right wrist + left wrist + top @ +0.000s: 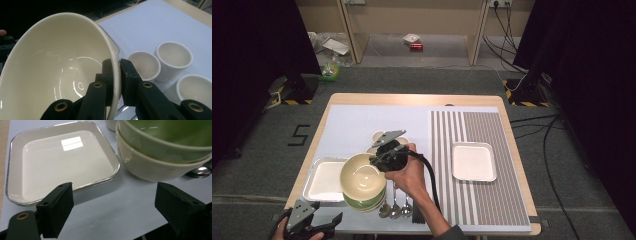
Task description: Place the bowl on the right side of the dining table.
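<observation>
Two tools are at work over the bench point(362, 102). At the lower left of the high view the left tool point(314, 222) hangs with its jaws wide apart and nothing between them, just off the bench edge; its own view looks past the jaws at a square tray point(62, 162) and, to the right of that, a stack of bowls point(160, 157).

Toward the middle, the right tool point(379, 160) pinches the rim of a cream bowl point(363, 174), held tilted just above the stack point(367, 202). In the right gripper view the pads clamp only a thin slice of the bowl's point(57, 67) wall.

That narrow hold is the risk: a smooth, tipped bowl could swing or slide out of the jaws and drop onto the stack, or knock the three cups point(172, 60) in the right half of that view. Three spoons point(395, 207) beside the stack could also be struck.
</observation>
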Demonstrator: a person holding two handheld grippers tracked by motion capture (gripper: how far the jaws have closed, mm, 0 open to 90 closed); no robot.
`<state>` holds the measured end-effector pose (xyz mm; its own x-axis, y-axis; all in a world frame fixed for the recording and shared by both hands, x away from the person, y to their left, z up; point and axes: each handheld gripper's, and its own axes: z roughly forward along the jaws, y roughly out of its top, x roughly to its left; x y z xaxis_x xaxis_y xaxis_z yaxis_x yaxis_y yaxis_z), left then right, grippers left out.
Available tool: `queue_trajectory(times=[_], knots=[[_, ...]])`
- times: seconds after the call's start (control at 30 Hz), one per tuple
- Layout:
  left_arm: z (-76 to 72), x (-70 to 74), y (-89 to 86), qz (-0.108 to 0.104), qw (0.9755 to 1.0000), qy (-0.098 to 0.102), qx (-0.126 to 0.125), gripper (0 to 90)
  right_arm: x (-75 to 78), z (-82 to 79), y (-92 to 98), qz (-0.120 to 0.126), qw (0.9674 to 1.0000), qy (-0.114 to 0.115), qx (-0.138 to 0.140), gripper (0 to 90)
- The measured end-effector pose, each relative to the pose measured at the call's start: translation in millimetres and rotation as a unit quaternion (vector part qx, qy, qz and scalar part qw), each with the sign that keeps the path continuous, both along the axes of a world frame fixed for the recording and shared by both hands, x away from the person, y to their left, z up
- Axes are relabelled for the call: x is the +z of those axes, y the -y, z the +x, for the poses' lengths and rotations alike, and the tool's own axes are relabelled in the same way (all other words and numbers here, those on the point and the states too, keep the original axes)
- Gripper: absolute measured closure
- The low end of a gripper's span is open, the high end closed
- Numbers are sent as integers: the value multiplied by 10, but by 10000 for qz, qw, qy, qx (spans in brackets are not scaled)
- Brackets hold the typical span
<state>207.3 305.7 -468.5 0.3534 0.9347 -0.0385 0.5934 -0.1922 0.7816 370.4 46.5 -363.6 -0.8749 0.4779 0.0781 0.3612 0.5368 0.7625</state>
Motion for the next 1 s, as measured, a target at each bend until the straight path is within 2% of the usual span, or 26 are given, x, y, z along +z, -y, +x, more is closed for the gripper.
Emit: queue_trajectory(times=[0.17, 0.27, 0.47, 0.53, 0.67, 0.73, 0.77, 1.0], knots=[[-9, -62, -58, 26, 9999, -103, 77, 149, 105, 31, 173, 138, 9998, 53, -135, 831], [-9, -88, -94, 65, 9998, -150, 76, 149, 139, 49, 268, 132, 9996, 73, -220, 831], [19, -142, -151, 56, 9996, -230, 152, 149, 159, 101, 449, 196, 9989, 62, -427, 831], [26, -166, -168, 134, 9994, -281, 181, 150, 165, 116, 515, 249, 9986, 55, -471, 831], [34, -201, -170, 97, 9993, -291, 221, 150, 182, 143, 672, 323, 9978, 28, -580, 830], [42, -208, -172, 58, 9993, -277, 235, 151, 195, 152, 767, 384, 9969, 34, -679, 830], [46, -207, -179, 114, 9993, -281, 227, 150, 203, 158, 818, 404, 9966, 5, -723, 831], [73, -259, -208, 136, 9991, -333, 246, 151, 238, 199, 1183, 481, 9932, 41, -1063, 830]])
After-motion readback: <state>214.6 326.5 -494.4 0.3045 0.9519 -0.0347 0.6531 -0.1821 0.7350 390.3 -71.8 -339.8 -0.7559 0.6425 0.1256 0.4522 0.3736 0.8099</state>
